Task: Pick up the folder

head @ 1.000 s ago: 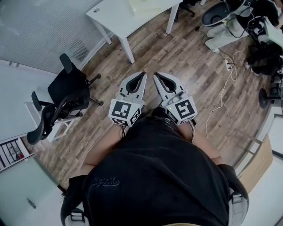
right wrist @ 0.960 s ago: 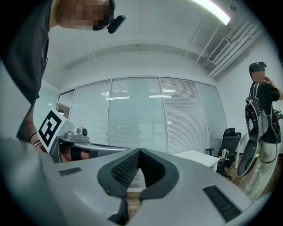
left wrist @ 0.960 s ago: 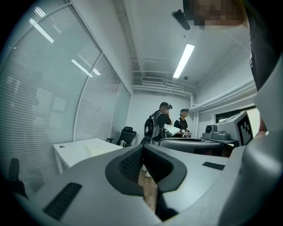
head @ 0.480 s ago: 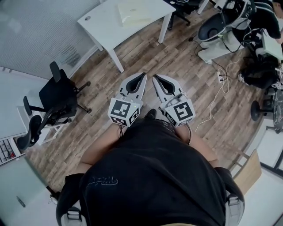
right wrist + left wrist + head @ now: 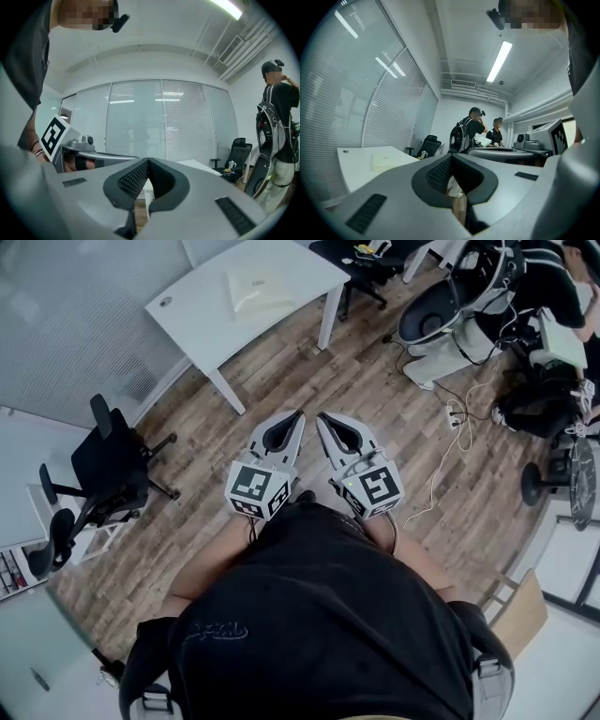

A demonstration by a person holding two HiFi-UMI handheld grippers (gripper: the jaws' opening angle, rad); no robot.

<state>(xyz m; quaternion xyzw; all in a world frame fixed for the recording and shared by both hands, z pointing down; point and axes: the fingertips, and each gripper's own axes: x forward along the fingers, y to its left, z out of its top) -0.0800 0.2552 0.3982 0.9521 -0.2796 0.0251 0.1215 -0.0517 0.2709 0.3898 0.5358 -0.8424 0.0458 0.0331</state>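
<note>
A pale yellow folder (image 5: 257,289) lies flat on a white table (image 5: 202,320) at the top of the head view; the left gripper view shows the folder (image 5: 387,161) on that table (image 5: 354,173) at lower left. My left gripper (image 5: 298,414) and right gripper (image 5: 322,417) are held side by side in front of the person's body, above the wooden floor and well short of the table. Both have their jaws together with nothing between them.
A black office chair (image 5: 105,462) stands at the left by a white shelf. At the right are a dark bowl-shaped seat (image 5: 433,307), cables (image 5: 450,427) on the floor and another black chair (image 5: 349,259) beyond the table. Two people (image 5: 468,133) stand at the back.
The whole view has advanced toward the white table: table and folder have come further into the picture and closer, the black chair has slid left. Both grippers stay shut, side by side.
</note>
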